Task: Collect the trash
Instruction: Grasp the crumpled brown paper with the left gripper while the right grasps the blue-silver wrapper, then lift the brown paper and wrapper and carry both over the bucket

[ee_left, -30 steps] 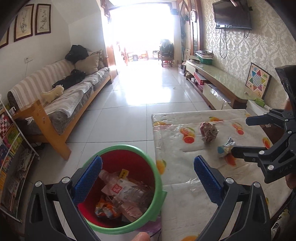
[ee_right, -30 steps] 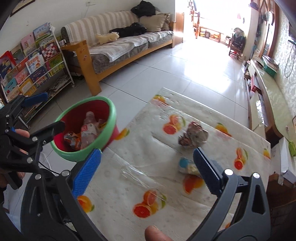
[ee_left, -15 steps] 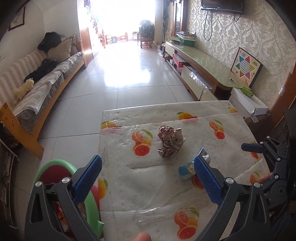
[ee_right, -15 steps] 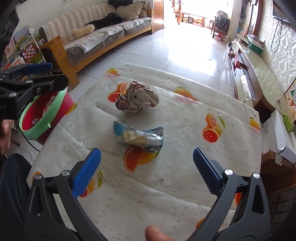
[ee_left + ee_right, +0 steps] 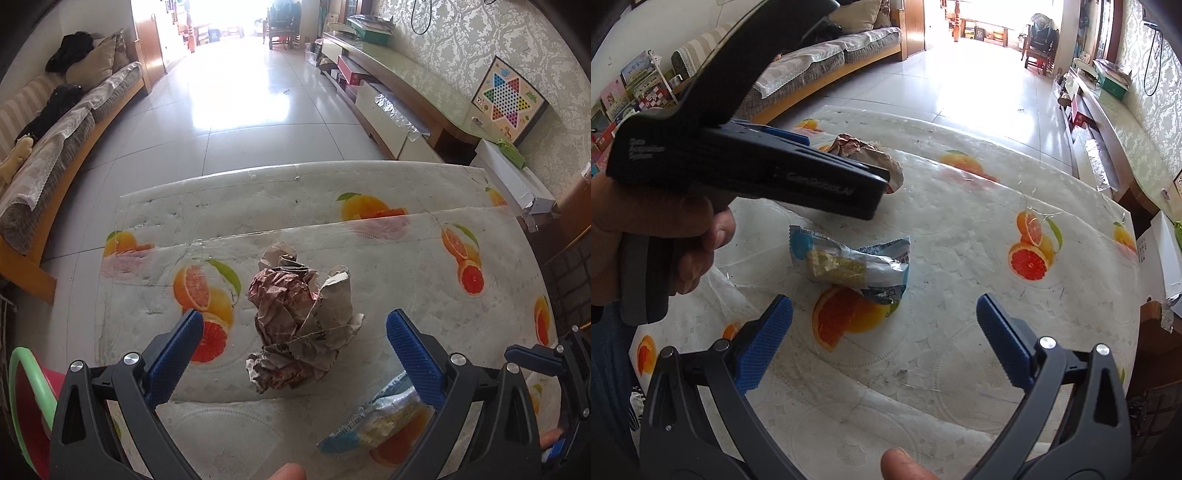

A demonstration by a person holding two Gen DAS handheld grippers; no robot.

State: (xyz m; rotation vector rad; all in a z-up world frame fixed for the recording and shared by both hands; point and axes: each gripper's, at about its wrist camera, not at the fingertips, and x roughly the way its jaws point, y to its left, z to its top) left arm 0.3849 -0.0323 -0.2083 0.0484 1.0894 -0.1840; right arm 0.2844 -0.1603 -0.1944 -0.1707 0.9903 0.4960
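On the fruit-print tablecloth (image 5: 369, 206) we count one crumpled newspaper ball (image 5: 299, 325) and one snack wrapper (image 5: 849, 264) lying crosswise, with left gripper (image 5: 295, 354) and right gripper (image 5: 884, 339) both spread wide, empty.

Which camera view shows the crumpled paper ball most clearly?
The left wrist view: the crumpled paper ball sits whole between the open left gripper fingers. In the right wrist view, the left gripper's body hides most of it.

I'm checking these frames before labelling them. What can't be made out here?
- Bin: left wrist view, cut off by the frame edge; contents hidden.
- Crumpled paper ball: right wrist view, mostly behind the left gripper's body.
- Snack wrapper: left wrist view, partly behind a finger; print unreadable in both views.
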